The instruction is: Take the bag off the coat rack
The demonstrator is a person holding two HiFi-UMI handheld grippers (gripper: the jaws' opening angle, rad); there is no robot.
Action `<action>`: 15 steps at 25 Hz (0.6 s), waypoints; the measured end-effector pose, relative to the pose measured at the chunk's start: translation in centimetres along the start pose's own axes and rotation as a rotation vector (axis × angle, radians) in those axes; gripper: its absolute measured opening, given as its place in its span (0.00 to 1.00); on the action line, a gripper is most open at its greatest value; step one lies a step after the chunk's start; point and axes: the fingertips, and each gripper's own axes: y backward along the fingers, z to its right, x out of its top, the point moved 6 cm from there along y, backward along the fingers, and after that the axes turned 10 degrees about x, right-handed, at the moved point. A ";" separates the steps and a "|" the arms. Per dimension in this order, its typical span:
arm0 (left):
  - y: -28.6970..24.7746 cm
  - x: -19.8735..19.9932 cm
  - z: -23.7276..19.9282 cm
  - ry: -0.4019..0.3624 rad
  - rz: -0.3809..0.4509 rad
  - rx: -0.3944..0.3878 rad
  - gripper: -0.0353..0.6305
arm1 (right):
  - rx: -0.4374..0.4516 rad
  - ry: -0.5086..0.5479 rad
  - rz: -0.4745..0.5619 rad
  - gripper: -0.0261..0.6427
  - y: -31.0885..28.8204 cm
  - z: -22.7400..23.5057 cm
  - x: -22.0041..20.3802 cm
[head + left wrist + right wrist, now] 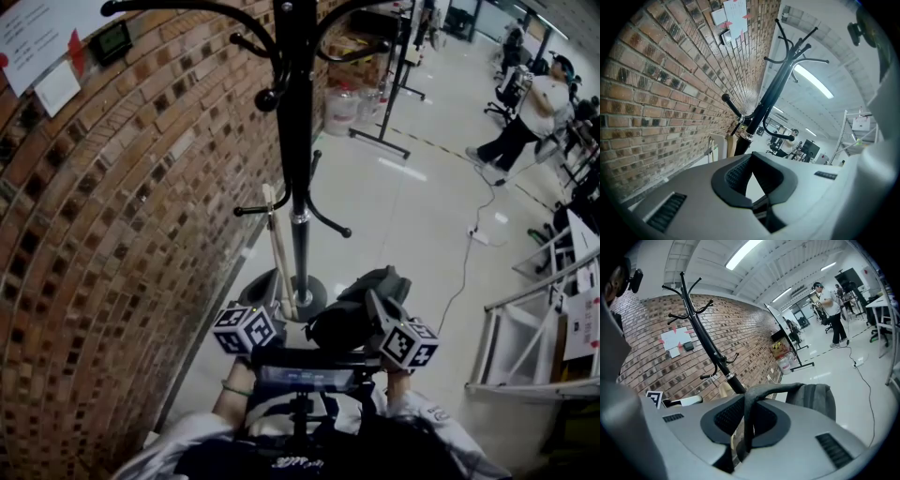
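The black coat rack [296, 141] stands by the brick wall, its round base [309, 298] on the floor straight ahead of me. In the head view the dark grey bag [361, 305] hangs off the rack, low and to the right of the pole, in front of my right gripper [380, 319]. In the right gripper view the bag's strap [749, 427] runs between the jaws of that gripper [749, 401], which are shut on it; the bag's body [813, 399] hangs beyond. My left gripper [751, 159] points up at the rack [761, 108], its tips together with nothing held.
The brick wall [112, 234] runs close along the left. A pale wooden stick [277, 244] leans against the pole. A metal frame [525, 337] stands at the right, a cable [464, 272] crosses the floor, and a person [530, 112] stands far off.
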 end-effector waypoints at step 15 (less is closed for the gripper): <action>-0.3 0.5 0.2 0.009 0.014 0.015 0.06 | -0.008 0.008 -0.004 0.09 -0.2 0.6 0.5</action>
